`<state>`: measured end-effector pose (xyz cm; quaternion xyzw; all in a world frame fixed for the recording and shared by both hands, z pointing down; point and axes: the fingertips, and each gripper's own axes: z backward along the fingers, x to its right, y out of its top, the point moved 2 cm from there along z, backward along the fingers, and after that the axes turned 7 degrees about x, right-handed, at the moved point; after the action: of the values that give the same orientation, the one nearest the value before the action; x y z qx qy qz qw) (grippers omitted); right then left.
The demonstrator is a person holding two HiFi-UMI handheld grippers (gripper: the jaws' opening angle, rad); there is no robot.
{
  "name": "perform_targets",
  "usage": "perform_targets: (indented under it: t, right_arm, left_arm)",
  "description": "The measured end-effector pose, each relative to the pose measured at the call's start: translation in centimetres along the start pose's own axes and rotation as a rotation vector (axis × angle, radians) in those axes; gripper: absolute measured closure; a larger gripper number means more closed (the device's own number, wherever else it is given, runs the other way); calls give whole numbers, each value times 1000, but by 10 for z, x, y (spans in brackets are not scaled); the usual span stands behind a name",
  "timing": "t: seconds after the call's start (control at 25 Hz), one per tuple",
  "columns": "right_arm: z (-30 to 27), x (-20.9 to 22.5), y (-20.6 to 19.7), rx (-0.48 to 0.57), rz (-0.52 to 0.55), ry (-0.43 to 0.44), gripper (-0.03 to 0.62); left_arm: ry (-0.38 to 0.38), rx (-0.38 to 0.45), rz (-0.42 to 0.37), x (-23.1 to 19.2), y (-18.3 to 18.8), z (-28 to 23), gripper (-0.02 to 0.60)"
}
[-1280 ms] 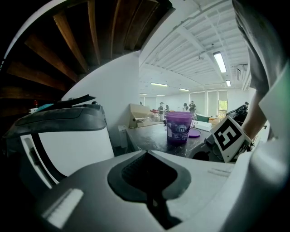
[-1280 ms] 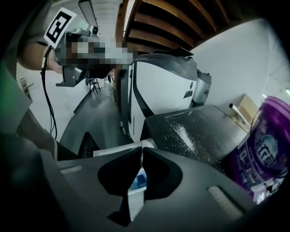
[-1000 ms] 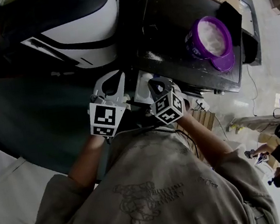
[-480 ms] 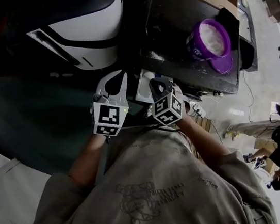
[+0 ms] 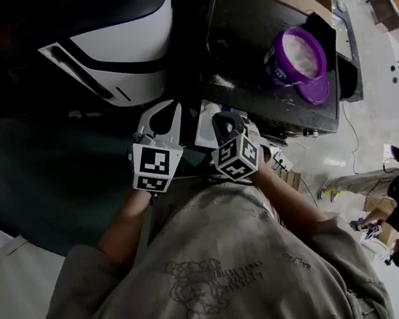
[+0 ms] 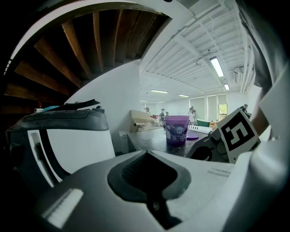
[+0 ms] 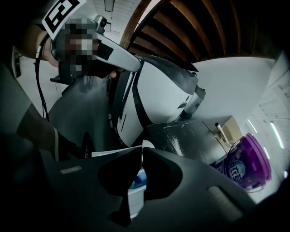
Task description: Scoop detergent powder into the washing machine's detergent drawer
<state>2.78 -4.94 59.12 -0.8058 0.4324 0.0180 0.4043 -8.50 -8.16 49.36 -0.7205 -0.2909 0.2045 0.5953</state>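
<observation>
Left gripper (image 6: 146,152) is clenching on nothing, right gripper (image 7: 141,153) likewise, hovering just over the detergent drawer (image 7: 135,190). Head view is showing powder inside the open purple tub (image 5: 295,55), sitting near the edge of the dark machine top (image 5: 248,36); left gripper view is showing only its side.

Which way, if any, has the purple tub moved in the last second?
No. The purple tub sits at the same right end of the black top; the whole view shifted with it.
</observation>
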Motion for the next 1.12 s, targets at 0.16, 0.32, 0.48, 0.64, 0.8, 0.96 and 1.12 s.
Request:
perform_targets:
  t: [0.16, 0.32, 0.48, 0.64, 0.8, 0.96, 1.12]
  right_arm:
    - [2, -2, -1, -14, -7, -6, 557]
    - [3, 1, -2, -22, -14, -32, 557]
    - [5, 1, 1, -36, 27, -48, 557]
    - [9, -2, 4, -47, 53, -56, 557]
    - [10, -3, 5, -53, 77, -71, 557]
    - [13, -1, 7, -64, 114, -94, 557]
    - [14, -3, 12, -70, 161, -100, 557]
  left_arm:
    - [-13, -6, 9, 0, -3, 0, 581]
    - [-27, -8, 9, -1, -1, -2, 581]
    - [-36, -12, 10, -2, -2, -3, 581]
    - [-38, -22, 15, -2, -4, -2, 581]
    - [-37, -25, 18, -4, -7, -1, 581]
    - [-34, -27, 19, -5, -7, 0, 581]
    - [-30, -30, 21, -7, -9, 1, 581]
